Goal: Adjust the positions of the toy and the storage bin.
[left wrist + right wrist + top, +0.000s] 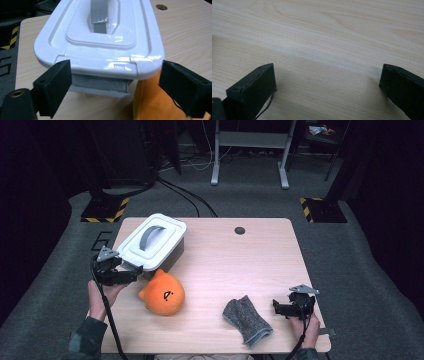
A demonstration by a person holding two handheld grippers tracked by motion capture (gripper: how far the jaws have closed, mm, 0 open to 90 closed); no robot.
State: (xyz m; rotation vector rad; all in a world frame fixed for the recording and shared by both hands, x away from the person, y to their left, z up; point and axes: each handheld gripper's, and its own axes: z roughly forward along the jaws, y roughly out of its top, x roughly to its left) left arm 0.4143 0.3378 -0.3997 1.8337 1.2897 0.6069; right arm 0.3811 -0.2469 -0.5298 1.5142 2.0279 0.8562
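Wood table (240, 265): my left gripper (113, 80) gapes empty, box (100, 40) latch between fingers (53, 85); right gripper (327, 87) wide, empty.

A lidded storage box (152, 242) with a glossy white lid (100, 47) and a grey handle (100, 17) lying flat in the lid's recess sits closed, directly ahead of the left gripper (113, 82). Its grey latch (98, 85) lies between the spread jaws, its near rim just above them.
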